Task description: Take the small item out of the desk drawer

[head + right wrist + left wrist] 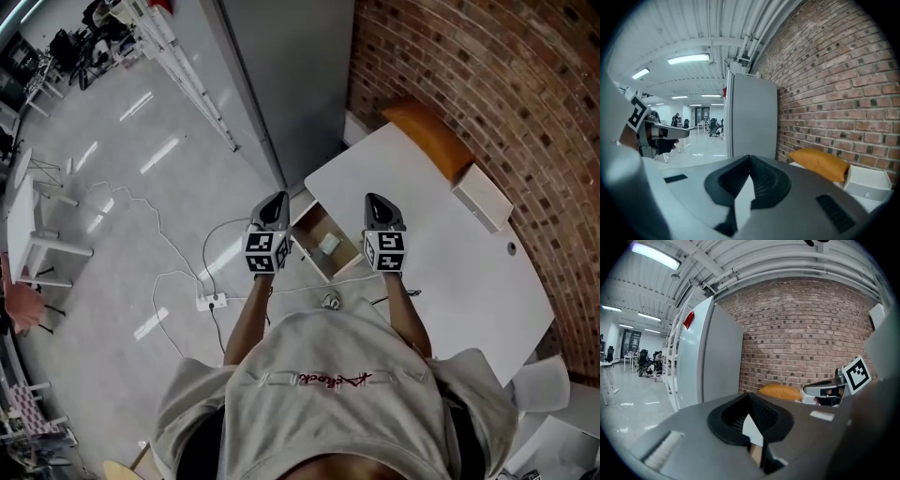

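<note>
In the head view a wooden drawer (303, 234) stands pulled out from the white desk (459, 272). A small white item (329, 245) lies inside it. My left gripper (275, 201) hovers at the drawer's left and my right gripper (375, 201) at its right, over the desk edge. Both are held above the drawer and point away from the person. In the left gripper view the jaws (750, 398) meet at the tips with nothing between them. The right gripper's jaws (750, 160) are closed and empty too. The drawer does not show in either gripper view.
An orange cushion (427, 131) and a white box (481, 197) lie on the desk by the brick wall (525, 84). A tall grey cabinet (281, 75) stands left of the desk. A power strip (214, 301) with white cables lies on the floor.
</note>
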`<control>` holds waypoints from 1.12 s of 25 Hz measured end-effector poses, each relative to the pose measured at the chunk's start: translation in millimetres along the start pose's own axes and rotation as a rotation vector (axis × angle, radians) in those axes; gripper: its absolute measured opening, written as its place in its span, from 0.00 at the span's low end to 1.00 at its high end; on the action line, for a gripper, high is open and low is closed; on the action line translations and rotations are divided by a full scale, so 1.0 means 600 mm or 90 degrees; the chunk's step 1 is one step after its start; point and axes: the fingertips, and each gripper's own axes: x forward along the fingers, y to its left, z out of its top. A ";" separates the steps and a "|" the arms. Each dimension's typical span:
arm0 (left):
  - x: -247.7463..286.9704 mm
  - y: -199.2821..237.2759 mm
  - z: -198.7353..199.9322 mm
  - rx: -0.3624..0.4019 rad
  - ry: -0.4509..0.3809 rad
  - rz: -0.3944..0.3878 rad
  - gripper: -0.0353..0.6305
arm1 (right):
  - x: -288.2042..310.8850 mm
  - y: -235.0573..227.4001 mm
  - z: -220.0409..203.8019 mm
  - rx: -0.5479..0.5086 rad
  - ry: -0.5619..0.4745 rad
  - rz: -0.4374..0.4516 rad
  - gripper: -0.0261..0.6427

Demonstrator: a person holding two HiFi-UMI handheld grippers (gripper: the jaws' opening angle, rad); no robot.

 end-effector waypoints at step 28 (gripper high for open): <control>0.007 0.055 -0.086 -0.007 0.081 -0.013 0.07 | 0.052 0.053 -0.076 0.034 0.069 0.019 0.06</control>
